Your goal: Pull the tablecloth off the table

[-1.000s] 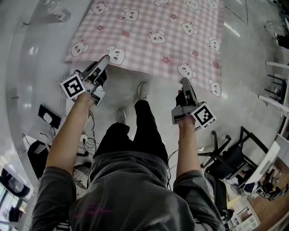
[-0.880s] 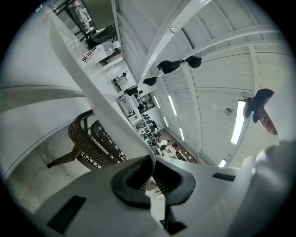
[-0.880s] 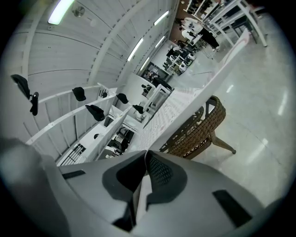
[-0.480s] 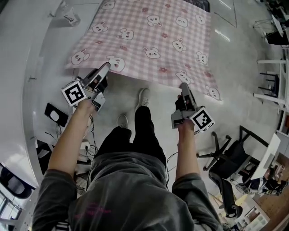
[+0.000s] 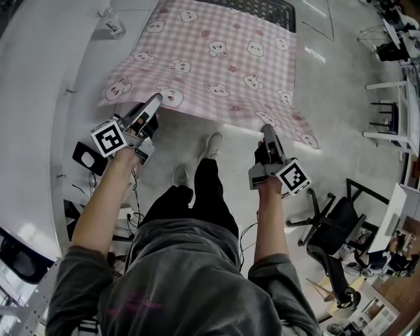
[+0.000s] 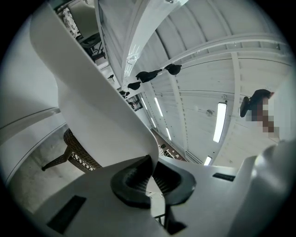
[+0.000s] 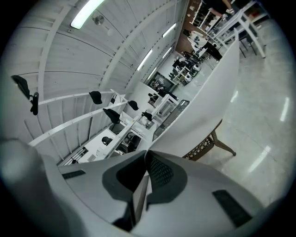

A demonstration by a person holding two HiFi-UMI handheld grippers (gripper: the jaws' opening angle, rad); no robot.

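Scene: seen from the head camera, a person stands on a pale glossy floor, both arms stretched forward, with a gripper in each hand.
Tablecloth [image 5: 223,59]: pink check with a white rabbit print. It spreads nearly flat in the air from the grippers out toward the wicker table [image 5: 262,10].
Table: a strip of dark woven top shows bare beyond the cloth's far hem. I cannot tell whether that hem rests on the top.
Left gripper [image 5: 156,100]: clenched on the near hem close to its left corner. Its own view shows the white underside of the cloth pinched between the dark pads.
Right gripper [image 5: 267,128]: clamped on the near hem toward the right corner, with the cloth nipped between its pads in the same way.
Step in hand: judged to be drawing the cloth toward the person and off the table.
Doing it well: hold both grips firm and pull both hands back evenly at one height, so the hem stays straight and the cloth slides rather than twists.
Watch for: the far hem catching on the woven edge, slack dropping toward the person's shoes [image 5: 210,146], and the office chair [image 5: 328,230] behind to the right when stepping back.
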